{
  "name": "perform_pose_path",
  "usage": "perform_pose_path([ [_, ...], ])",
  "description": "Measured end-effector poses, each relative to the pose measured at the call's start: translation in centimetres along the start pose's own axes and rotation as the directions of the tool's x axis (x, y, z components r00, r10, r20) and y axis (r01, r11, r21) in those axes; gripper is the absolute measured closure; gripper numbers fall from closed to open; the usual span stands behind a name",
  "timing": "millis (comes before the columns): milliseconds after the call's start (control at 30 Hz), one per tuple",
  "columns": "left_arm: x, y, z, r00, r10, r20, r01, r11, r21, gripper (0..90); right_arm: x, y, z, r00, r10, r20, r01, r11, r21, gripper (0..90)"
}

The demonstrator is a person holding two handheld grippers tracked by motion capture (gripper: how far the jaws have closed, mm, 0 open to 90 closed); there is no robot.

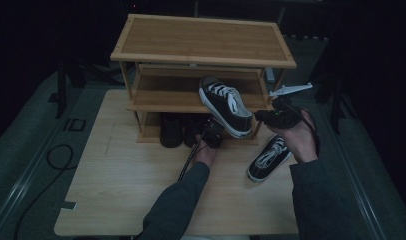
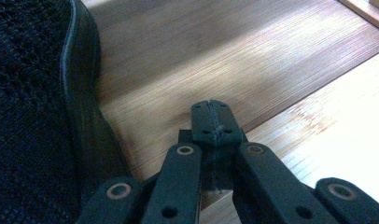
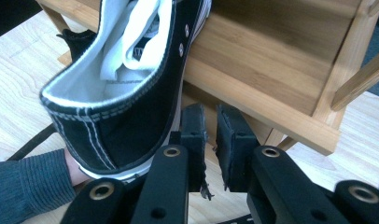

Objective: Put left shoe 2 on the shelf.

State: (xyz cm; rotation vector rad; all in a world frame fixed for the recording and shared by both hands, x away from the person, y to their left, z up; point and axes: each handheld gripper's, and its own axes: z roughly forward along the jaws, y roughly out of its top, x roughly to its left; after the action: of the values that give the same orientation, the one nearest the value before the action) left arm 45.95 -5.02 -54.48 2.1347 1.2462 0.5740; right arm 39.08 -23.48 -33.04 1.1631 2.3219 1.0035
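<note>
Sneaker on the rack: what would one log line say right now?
sneaker: tilted, toe on middle shelf, heel overhanging | left claw: shut, empty | right claw: narrow gap, empty

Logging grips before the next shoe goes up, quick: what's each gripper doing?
Left gripper: shut, nothing between its jaws.
Right gripper: slightly open, empty, beside the black sneaker.

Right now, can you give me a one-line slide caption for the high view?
Black-and-white canvas sneaker propped against the bamboo shoe rack's middle shelf, a gripper on each side, its mate on the table.
</note>
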Motion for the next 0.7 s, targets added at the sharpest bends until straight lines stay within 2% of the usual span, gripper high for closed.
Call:
perform_pose_path([
  [200,0.0,0.0,0.0,1.0,-0.002,0.0,0.002,1.0,0.0,90.0,-0.1,-1.0,0.7,0.9998,0.011,-0.019,-0.011,0.999,-0.03,80.4],
  [433,0.0,0.0,0.0,1.0,-0.005,0.001,0.005,1.0,0.0,90.0,0.1,-2.0,1.2,0.999,0.02,-0.039,-0.021,0.999,-0.035,82.3],
  [700,0.0,0.0,0.0,1.0,-0.007,0.0,0.007,1.0,-0.001,90.0,1.0,-3.6,0.9,0.9991,0.006,-0.041,-0.008,0.999,-0.044,90.0],
])
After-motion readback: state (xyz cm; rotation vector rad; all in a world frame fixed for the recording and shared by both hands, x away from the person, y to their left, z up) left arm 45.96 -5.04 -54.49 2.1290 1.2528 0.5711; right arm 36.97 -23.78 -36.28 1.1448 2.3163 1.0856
